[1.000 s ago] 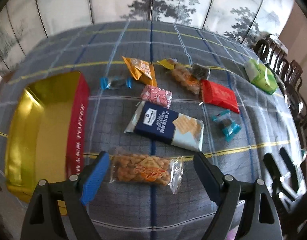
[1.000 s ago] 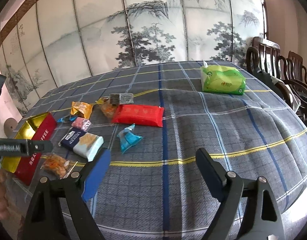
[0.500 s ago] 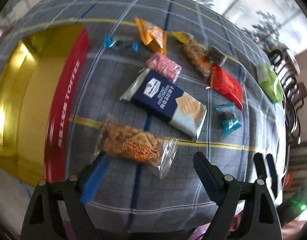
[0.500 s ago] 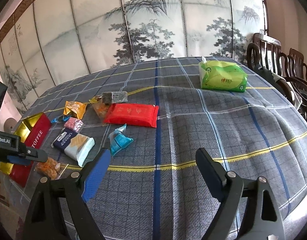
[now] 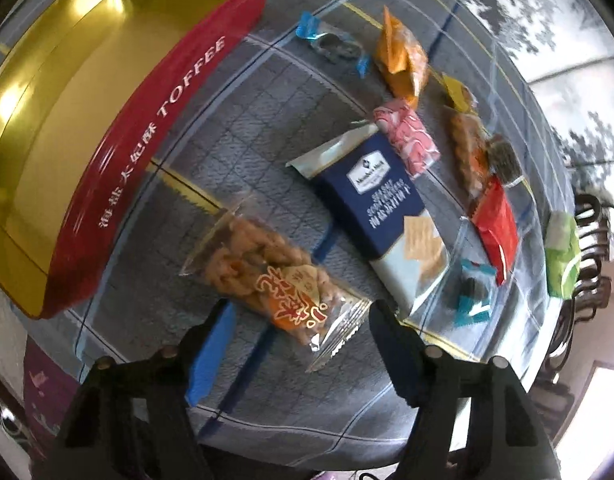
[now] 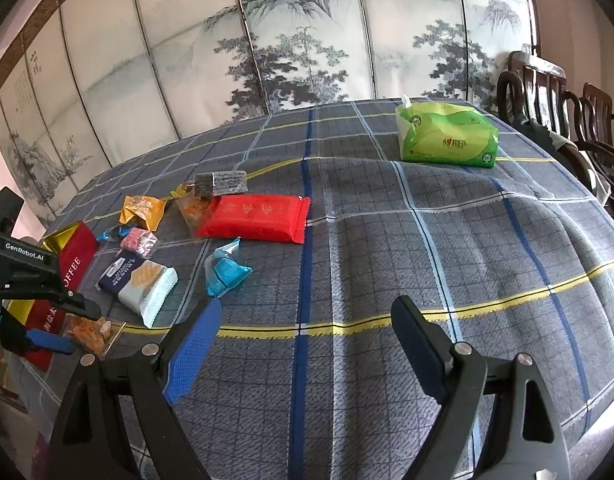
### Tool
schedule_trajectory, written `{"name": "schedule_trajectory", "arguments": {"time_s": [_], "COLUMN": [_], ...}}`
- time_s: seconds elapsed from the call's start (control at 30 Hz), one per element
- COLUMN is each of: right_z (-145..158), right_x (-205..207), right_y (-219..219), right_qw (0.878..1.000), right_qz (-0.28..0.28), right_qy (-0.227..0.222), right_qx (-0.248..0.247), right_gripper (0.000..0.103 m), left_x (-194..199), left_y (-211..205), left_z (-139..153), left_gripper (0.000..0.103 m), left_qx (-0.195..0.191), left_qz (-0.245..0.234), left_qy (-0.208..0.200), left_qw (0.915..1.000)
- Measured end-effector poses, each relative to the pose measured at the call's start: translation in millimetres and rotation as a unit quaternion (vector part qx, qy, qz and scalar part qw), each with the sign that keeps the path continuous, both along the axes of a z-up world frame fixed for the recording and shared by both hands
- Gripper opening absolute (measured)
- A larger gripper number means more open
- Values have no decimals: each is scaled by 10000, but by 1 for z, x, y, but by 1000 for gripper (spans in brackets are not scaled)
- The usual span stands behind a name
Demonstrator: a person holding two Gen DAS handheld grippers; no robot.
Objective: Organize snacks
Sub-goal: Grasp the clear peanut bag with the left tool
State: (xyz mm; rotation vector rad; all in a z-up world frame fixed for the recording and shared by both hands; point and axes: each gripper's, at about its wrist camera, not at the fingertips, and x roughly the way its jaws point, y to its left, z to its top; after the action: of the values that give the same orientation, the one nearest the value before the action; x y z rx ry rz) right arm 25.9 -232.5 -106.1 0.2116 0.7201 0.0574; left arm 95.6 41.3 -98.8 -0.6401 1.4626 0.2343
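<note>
My left gripper (image 5: 299,320) is open, its jaws on either side of the near end of a clear bag of fried snacks (image 5: 273,278), not closed on it. Beyond lie a navy cracker pack (image 5: 381,208), a pink candy (image 5: 407,136), an orange packet (image 5: 401,58), a blue-wrapped candy (image 5: 333,48), a red pack (image 5: 499,228) and a teal candy (image 5: 473,292). The red and gold toffee tin (image 5: 143,136) stands open at the left. My right gripper (image 6: 303,320) is open and empty over the cloth, right of the teal candy (image 6: 225,272).
A green tissue pack (image 6: 447,136) sits at the far right of the table. Wooden chairs (image 6: 555,112) stand at the right edge. A painted folding screen (image 6: 267,40) stands behind the table. The plaid cloth (image 6: 427,240) covers the table.
My left gripper has moved down and closer over the fried snack bag and rotated, so the tin and snacks look larger and tilted. My right gripper has barely shifted.
</note>
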Motion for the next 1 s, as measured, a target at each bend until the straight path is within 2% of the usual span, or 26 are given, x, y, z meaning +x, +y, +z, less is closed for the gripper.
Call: {"name": "schedule_trajectory", "arguments": {"time_s": [0.33,0.4,0.47,0.53,0.63,0.7,0.77,0.87,1.0], "right_z": [-4,-5,-7,-7,-8,-8,-7,-4,-4], "right_x": [6,7,8,8,9,9,8,7,7], "right_y": [-11,-13,-14,-16,-19,-21,-22,-25,-24], "right_qw": [9999,9999,9998,9997,9995,9995,9996,9996,9996], "right_qz": [-31,-30,-24,-31,-57,-70,-92,-114,-104], "right_qy": [76,96,118,137,163,172,162,136,157], "right_qx": [111,139,157,188,253,245,226,224,223], "right_gripper": [85,85,85,85,85,85,85,85,85], "left_x": [3,4,3,5,-4,-8,-11,-15,-21], "left_y": [14,14,16,17,27,22,11,-5,-17], "left_z": [-12,-11,-10,-11,-7,-2,11,24,23], "left_gripper": [67,62,46,41,40,36,32,31,31], "left_qx": [-63,28,32,-57,-44,167,525,766,959], "left_qz": [804,825,908,887,787,554,53,-655,-1204], "left_qy": [312,384,410,393,323,251,-37,-444,-716], "left_qw": [9963,9958,9950,9953,9964,9980,9986,9939,9855]}}
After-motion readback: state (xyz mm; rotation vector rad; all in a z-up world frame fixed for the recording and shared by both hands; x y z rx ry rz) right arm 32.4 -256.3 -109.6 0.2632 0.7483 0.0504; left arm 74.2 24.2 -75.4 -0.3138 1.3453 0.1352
